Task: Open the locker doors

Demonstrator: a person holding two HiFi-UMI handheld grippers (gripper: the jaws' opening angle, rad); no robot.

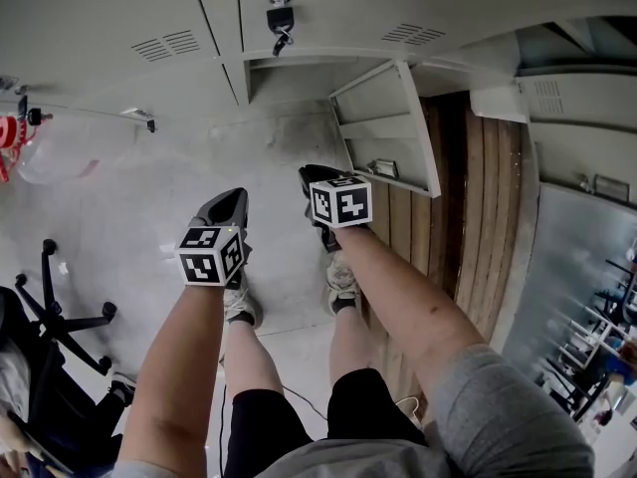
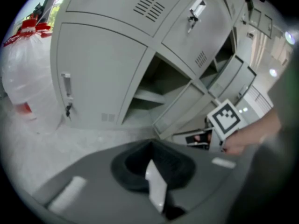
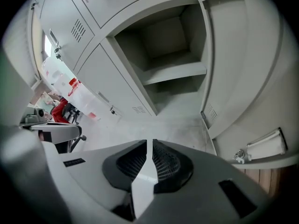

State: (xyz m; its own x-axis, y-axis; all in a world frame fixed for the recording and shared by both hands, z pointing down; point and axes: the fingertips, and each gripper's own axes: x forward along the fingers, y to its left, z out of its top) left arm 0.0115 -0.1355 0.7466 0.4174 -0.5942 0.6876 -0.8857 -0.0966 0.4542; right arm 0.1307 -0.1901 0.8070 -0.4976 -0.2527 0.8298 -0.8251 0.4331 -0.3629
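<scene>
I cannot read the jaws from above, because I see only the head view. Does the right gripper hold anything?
Observer: No. The right gripper holds nothing. Its own view shows the jaws nearly together, with only a thin slit between them.
Operator: And the other one?
Observer: The left gripper is shut, with nothing between the pads.
Operator: Is there something inside the locker that stands open?
Observer: The open locker has one shelf across it. I see nothing on the shelf or below it.
</scene>
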